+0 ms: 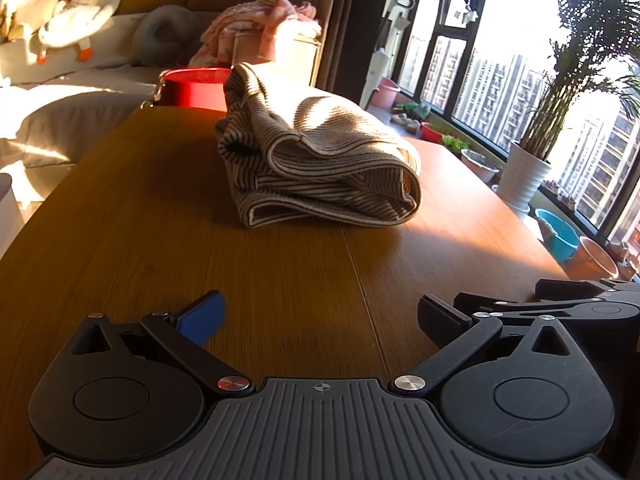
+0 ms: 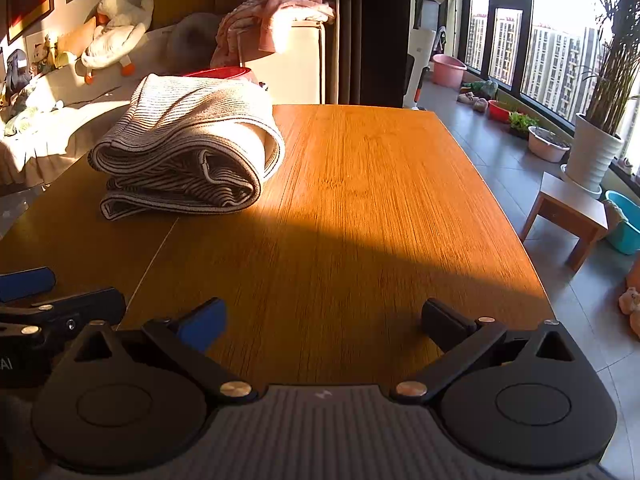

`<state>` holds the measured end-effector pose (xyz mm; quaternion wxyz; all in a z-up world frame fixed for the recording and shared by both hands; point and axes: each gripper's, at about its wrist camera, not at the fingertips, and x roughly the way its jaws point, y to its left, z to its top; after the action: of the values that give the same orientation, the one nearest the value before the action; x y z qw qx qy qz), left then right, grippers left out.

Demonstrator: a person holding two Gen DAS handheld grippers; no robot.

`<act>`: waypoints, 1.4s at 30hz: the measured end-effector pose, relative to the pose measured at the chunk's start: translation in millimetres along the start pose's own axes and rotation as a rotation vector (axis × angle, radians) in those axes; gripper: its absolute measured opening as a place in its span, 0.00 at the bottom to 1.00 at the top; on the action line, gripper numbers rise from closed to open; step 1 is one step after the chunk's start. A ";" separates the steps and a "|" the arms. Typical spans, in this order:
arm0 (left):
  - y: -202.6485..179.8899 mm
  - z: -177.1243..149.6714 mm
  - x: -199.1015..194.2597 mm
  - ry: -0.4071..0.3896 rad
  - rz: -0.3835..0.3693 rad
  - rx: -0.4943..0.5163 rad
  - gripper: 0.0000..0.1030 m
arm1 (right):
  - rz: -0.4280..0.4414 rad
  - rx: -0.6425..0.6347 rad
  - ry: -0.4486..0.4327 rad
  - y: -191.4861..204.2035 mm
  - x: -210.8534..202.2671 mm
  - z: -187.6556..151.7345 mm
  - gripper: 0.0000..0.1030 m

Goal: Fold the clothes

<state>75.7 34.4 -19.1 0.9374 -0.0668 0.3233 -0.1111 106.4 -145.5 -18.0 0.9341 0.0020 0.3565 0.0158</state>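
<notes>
A beige garment with thin dark stripes [image 1: 316, 152] lies folded in a thick bundle on the wooden table [image 1: 280, 272], far ahead of both grippers. It also shows in the right wrist view [image 2: 188, 148], at the table's far left. My left gripper [image 1: 320, 316] is open and empty, low over the near part of the table. My right gripper [image 2: 322, 320] is open and empty too, beside the left one. The right gripper's side [image 1: 592, 300] shows at the right edge of the left wrist view.
A red bucket [image 1: 192, 88] stands behind the bundle at the table's far end. A sofa with a plush goose [image 2: 116, 32] and pink clothes [image 2: 276, 12] lies beyond. A small stool [image 2: 572, 216], plant pots [image 2: 596, 156] and basins stand on the floor to the right.
</notes>
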 end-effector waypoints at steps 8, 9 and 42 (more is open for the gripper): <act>1.1 0.1 0.1 -0.004 -0.004 -0.006 1.00 | 0.000 0.001 -0.001 0.8 -0.5 -0.4 1.00; 1.5 0.0 0.0 -0.006 -0.005 -0.008 1.00 | 0.000 0.001 -0.001 1.0 -0.4 -0.4 1.00; 9.1 -1.6 -3.0 -0.031 -0.037 -0.060 1.00 | -0.001 0.001 0.000 0.8 -0.5 -0.2 1.00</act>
<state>73.9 43.8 -20.4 0.9376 -0.1024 0.3107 -0.1176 105.8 -144.7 -17.8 0.9342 0.0021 0.3564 0.0151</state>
